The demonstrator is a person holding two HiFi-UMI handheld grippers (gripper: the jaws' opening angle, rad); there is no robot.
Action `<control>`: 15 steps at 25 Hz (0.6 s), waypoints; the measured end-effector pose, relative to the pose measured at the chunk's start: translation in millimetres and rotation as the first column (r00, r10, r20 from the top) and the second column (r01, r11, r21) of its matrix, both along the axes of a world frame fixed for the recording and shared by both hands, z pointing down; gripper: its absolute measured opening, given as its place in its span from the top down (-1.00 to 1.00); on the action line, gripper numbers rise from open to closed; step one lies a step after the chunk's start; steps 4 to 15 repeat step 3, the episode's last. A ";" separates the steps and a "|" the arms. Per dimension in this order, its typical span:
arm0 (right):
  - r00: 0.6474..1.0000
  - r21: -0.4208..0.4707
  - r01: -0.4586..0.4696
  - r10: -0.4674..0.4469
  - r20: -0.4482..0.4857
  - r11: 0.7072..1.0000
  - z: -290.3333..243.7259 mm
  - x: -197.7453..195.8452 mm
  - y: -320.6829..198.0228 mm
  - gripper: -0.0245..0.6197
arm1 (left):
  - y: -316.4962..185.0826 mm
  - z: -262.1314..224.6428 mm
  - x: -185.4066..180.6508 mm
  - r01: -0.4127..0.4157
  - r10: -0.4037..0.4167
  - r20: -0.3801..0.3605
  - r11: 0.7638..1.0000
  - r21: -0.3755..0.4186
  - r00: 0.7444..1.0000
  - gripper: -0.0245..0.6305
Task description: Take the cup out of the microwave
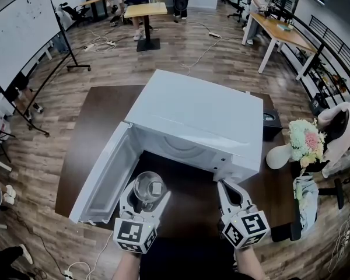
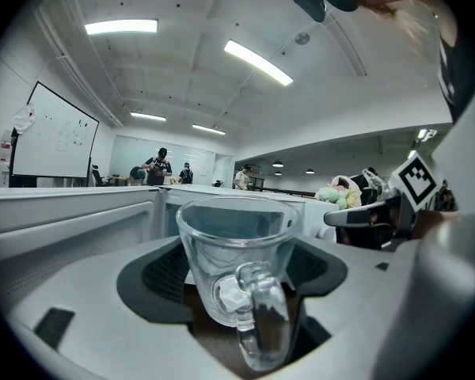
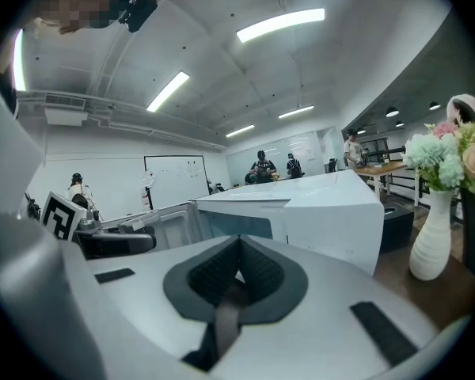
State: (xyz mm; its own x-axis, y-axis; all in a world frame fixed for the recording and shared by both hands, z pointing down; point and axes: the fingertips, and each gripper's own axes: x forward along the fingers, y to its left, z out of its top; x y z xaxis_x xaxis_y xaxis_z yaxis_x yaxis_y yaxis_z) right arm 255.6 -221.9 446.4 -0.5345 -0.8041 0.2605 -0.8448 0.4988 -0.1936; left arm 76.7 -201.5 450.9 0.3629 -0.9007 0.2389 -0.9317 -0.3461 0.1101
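A clear glass cup [image 1: 146, 186] with a handle sits between the jaws of my left gripper [image 1: 147, 193], which is shut on it just in front of the white microwave [image 1: 198, 118]. The microwave's door [image 1: 105, 177] stands swung open to the left. In the left gripper view the cup [image 2: 233, 267] fills the gap between the dark pads [image 2: 154, 269], handle toward the camera. My right gripper [image 1: 226, 186] is shut with nothing in it, near the microwave's front right corner. Its pads meet in the right gripper view [image 3: 237, 248].
The microwave stands on a dark brown table [image 1: 99, 121]. A white vase with flowers [image 1: 303, 142] and a small black box [image 1: 272, 121] are to the right. A whiteboard [image 1: 20, 34] stands at the far left; desks and people are at the back.
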 end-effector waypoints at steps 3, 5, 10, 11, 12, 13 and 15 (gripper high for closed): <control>1.000 -0.005 0.001 -0.001 0.008 1.000 2.2 -0.3 -0.8 0.94 | -1.1 1.7 -0.8 0.003 -0.003 0.002 1.000 -0.001 1.000 -0.21; 1.000 -0.005 0.001 -0.001 0.008 1.000 2.2 -0.3 -0.8 0.94 | -1.1 1.7 -0.8 0.003 -0.003 0.002 1.000 -0.001 1.000 -0.21; 1.000 -0.005 0.001 -0.001 0.008 1.000 2.2 -0.3 -0.8 0.94 | -1.1 1.7 -0.8 0.003 -0.003 0.002 1.000 -0.001 1.000 -0.21; 1.000 -0.005 0.001 -0.001 0.008 1.000 2.2 -0.3 -0.8 0.94 | -1.1 1.7 -0.8 0.003 -0.003 0.002 1.000 -0.001 1.000 -0.21; 1.000 -0.005 0.001 -0.001 0.008 1.000 2.2 -0.3 -0.8 0.94 | -1.1 1.7 -0.8 0.003 -0.003 0.002 1.000 -0.001 1.000 -0.21; 1.000 -0.005 0.001 -0.001 0.008 1.000 2.2 -0.3 -0.8 0.94 | -1.1 1.7 -0.8 0.003 -0.003 0.002 1.000 -0.001 1.000 -0.21; 1.000 -0.005 0.001 -0.001 0.008 1.000 2.2 -0.3 -0.8 0.94 | -1.1 1.7 -0.8 0.003 -0.003 0.002 1.000 -0.001 1.000 -0.21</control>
